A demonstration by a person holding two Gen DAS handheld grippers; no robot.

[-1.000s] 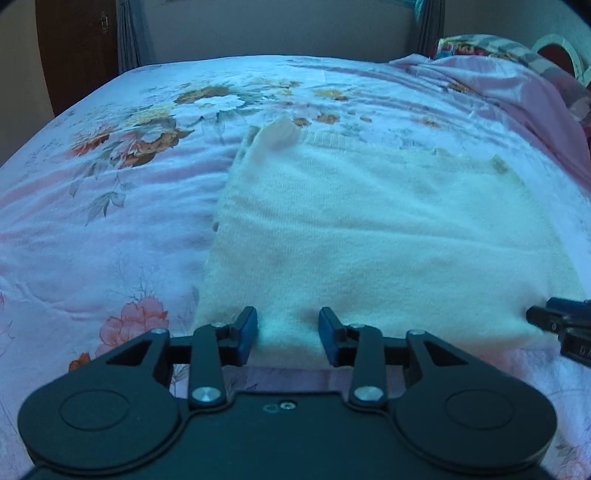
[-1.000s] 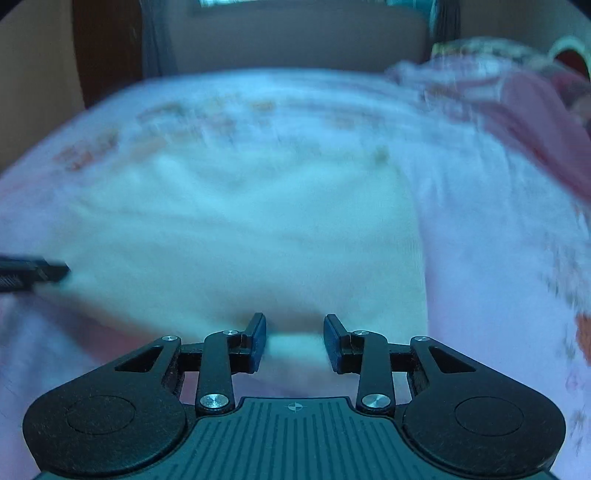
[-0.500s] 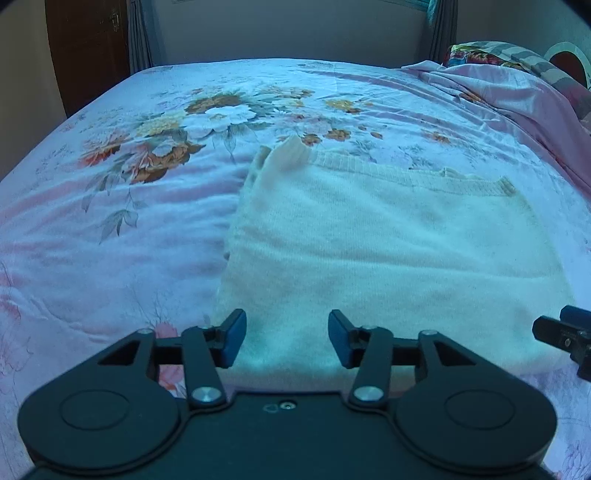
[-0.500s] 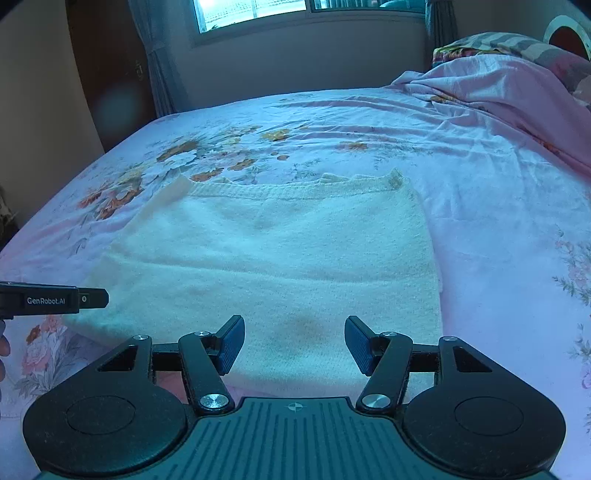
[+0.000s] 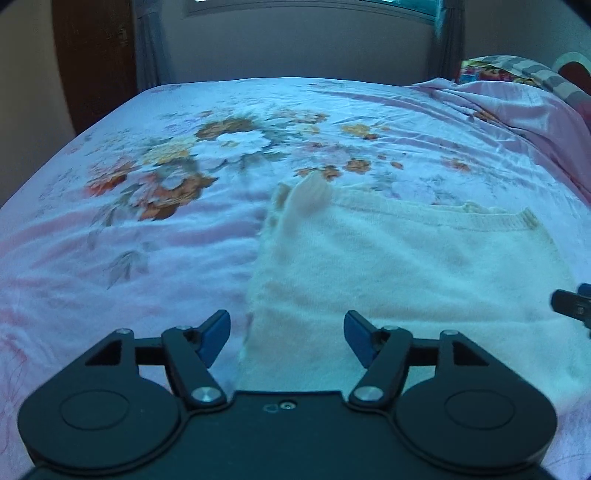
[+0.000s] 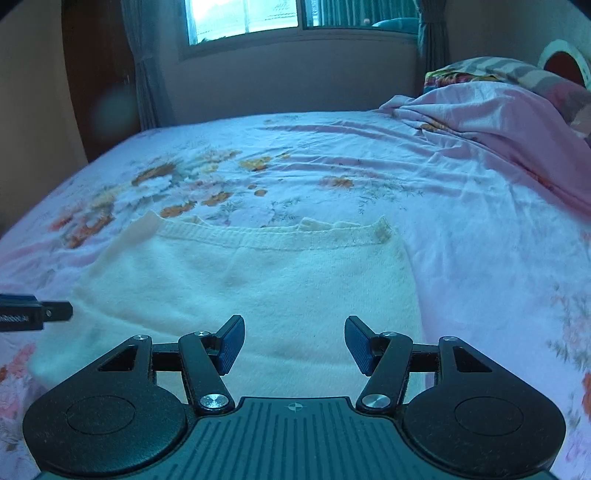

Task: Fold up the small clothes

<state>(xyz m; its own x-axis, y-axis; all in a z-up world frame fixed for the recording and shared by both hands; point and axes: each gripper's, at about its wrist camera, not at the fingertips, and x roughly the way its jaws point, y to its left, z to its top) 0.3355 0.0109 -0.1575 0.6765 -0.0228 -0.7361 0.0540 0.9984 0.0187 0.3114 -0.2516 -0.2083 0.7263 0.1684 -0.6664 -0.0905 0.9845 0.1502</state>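
A cream knitted garment lies flat and folded on the floral bedsheet, its ribbed edge at the far side; it also shows in the right wrist view. My left gripper is open and empty, above the garment's near left edge. My right gripper is open and empty, above the garment's near right part. The right gripper's tip shows at the right edge of the left wrist view. The left gripper's tip shows at the left edge of the right wrist view.
The pink floral bedsheet covers the bed. A rumpled pink blanket and striped pillows lie at the far right. A wall with a window and curtains stands behind the bed.
Both grippers have opened wider, let go of the garment's near edge and pulled back and up. The garment stays flat on the bed.
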